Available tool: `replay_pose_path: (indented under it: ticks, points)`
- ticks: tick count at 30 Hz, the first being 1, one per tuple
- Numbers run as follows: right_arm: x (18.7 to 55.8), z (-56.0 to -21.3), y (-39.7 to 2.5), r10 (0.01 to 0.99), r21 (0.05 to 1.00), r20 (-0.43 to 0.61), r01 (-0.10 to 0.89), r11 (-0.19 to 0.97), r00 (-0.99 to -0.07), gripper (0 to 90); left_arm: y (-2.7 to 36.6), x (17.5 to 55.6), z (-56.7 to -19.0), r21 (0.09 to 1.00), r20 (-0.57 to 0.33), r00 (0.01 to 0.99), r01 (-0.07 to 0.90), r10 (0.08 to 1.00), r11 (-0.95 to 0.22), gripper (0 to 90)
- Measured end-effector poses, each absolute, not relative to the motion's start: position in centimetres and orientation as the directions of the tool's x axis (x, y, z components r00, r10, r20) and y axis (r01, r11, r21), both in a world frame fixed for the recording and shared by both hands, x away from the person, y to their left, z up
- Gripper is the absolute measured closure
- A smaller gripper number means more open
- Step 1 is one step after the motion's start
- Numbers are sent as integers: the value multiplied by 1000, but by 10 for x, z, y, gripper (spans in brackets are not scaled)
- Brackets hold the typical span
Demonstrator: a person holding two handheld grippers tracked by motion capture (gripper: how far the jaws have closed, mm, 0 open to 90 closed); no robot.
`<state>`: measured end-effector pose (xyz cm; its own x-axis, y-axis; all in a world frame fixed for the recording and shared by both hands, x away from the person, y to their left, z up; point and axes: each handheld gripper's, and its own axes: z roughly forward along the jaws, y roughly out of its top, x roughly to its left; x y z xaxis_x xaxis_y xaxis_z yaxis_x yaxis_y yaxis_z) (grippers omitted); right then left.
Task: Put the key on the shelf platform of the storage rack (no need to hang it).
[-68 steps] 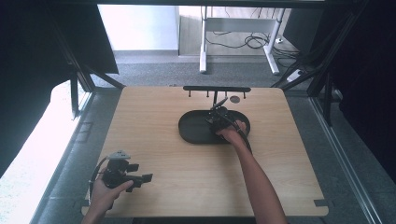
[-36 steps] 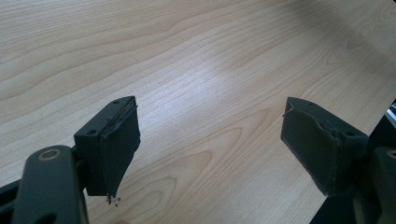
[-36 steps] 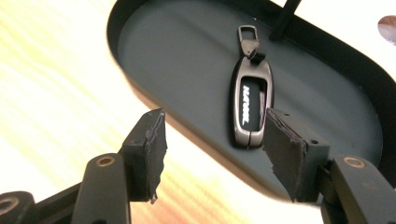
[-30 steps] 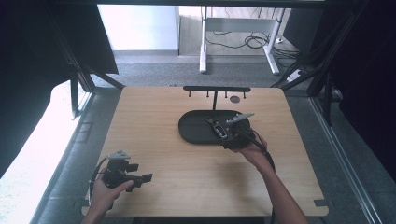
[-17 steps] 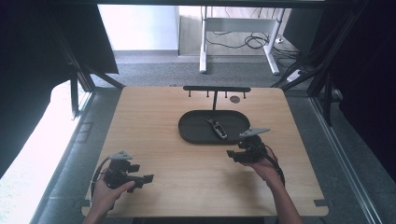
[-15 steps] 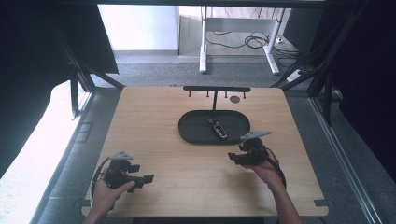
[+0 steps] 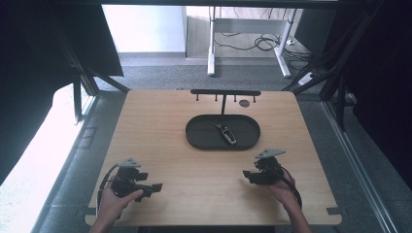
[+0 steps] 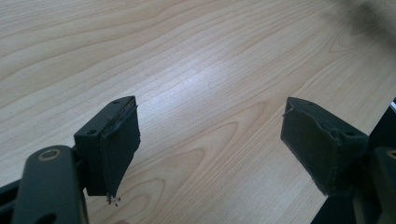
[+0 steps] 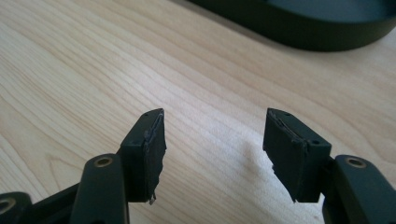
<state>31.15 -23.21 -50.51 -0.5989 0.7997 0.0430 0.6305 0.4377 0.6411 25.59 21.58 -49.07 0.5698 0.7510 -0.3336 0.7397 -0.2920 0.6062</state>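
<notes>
A black oval tray (image 7: 200, 137) lies at the middle of the wooden table, and a small dark key-fob-like object (image 7: 225, 133) rests in it. My right gripper (image 7: 248, 176) rests low at the front right, a short way in front of the tray, held by a hand. In the right gripper view it (image 9: 212, 149) is open over bare wood, with the tray's rim (image 9: 299, 35) ahead. My left gripper (image 7: 156, 186) sits at the front left, pointing right. Its jaws (image 8: 210, 144) stand wide apart with nothing between them.
Behind the tray stands a black T-shaped rack (image 7: 225, 92) with several small hooks. A small dark round disc (image 7: 244, 103) lies by it. Bare table (image 7: 160, 126) stretches left of the tray. Dark frame posts flank the table.
My right gripper has drawn back from the tray toward the front right of the table, leaving the small dark object in the tray. The left gripper has stayed put.
</notes>
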Motion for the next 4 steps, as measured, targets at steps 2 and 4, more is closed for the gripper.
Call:
replay_pose_path:
  ticks: [2,4]
  points:
    - [310,-503,-231,798,657,39,617,433,-601,397,216,256,-491,606,-335,570,740,750,-292,199]
    - [309,-502,-230,793,665,30,605,439,-608,397,216,257,-490,607,-336,568,740,751,-288,199]
